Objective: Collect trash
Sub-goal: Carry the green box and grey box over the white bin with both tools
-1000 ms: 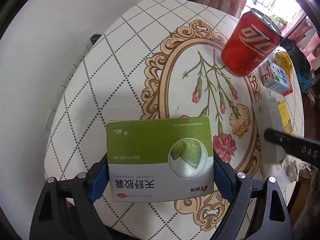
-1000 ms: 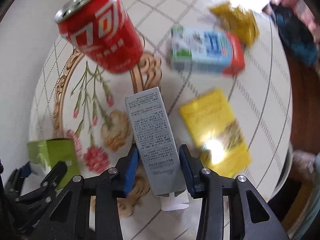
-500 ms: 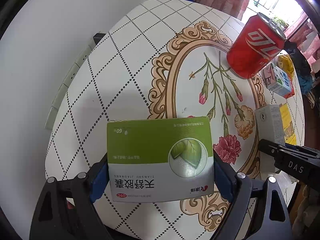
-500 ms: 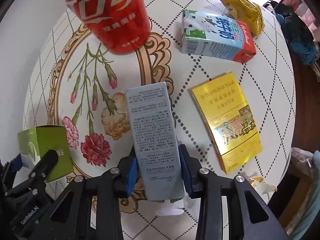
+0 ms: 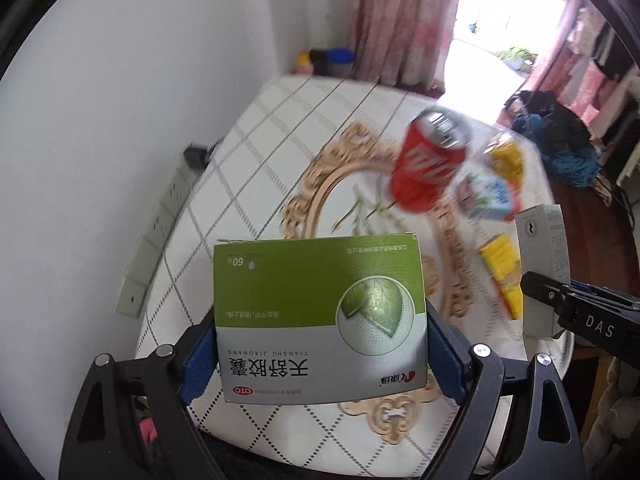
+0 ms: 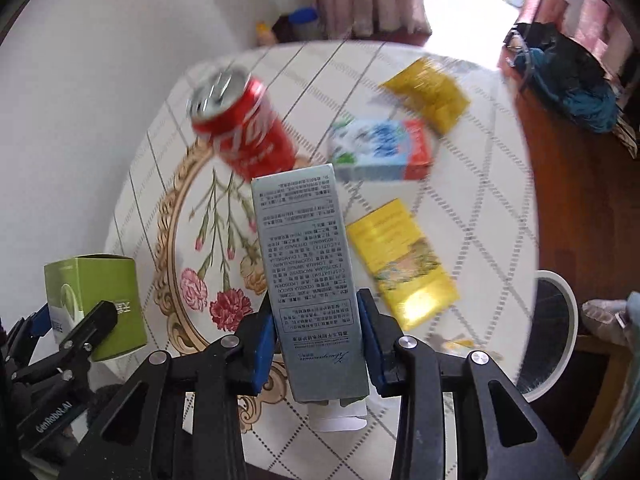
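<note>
My left gripper is shut on a green and white medicine box, held above the near edge of the round table. My right gripper is shut on a tall grey carton, lifted over the table. Each box also shows in the other view: the green box at lower left, the grey carton at right. On the table stand a red cola can, a milk carton, a flat yellow box and a yellow wrapper.
A white wall and a power strip run along the table's left side. A white bin rim sits below the table's right edge. Blue clothing lies on the floor far right. Pink curtains hang behind.
Both grippers have risen and pulled back from the table with their boxes; the can and cartons now look smaller and farther, and more of the room shows.
</note>
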`<state>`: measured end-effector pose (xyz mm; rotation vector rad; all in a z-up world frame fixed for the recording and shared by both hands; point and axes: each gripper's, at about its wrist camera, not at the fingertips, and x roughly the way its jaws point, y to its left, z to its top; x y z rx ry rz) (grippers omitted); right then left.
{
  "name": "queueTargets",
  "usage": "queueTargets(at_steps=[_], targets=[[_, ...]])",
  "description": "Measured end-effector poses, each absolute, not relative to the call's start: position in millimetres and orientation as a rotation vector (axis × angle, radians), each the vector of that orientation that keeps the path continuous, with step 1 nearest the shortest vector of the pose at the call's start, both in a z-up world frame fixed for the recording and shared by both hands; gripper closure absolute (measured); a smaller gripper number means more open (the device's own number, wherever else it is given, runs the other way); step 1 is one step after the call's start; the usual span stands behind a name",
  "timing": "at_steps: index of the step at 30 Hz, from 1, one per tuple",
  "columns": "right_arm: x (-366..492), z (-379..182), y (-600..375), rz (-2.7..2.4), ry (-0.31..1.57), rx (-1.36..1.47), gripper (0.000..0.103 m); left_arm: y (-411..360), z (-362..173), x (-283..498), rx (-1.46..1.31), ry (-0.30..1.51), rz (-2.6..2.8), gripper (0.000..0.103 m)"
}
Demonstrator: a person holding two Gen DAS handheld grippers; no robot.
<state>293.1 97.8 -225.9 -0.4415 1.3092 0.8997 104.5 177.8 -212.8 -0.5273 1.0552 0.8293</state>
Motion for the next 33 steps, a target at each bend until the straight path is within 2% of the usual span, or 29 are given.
queueTargets(at_steps=[9,14,18,27,33], targets=[[356.0,-180.0,-17.2,0.778,1.230,-0.234,0.064,120.1,-147.1,165.4,-0.442,0.951,0.645,0.015],[394.5,-167.8,-101.5,0.663,1.205,-0.159,0.064,68.1,-140.5,228.4,-0.420,0.944,0.490,0.015],[421.4,-177.0,-159.5,0.573,1.221,-0.127,0.064,28.4,-153.7,281.8,-0.412,0.975,0.377,0.015],[475.5,-256.5,-256.5,0.409,1.352,-0.037,0.064,-50.7,-226.3,388.6,-0.438,1.149,0.126,0.015],[494.8,-305.8,-284.2,0.357,1.427,0.011,0.064,-77.1,-276.8,438.0,-0.470,1.282,0.023,0.015]])
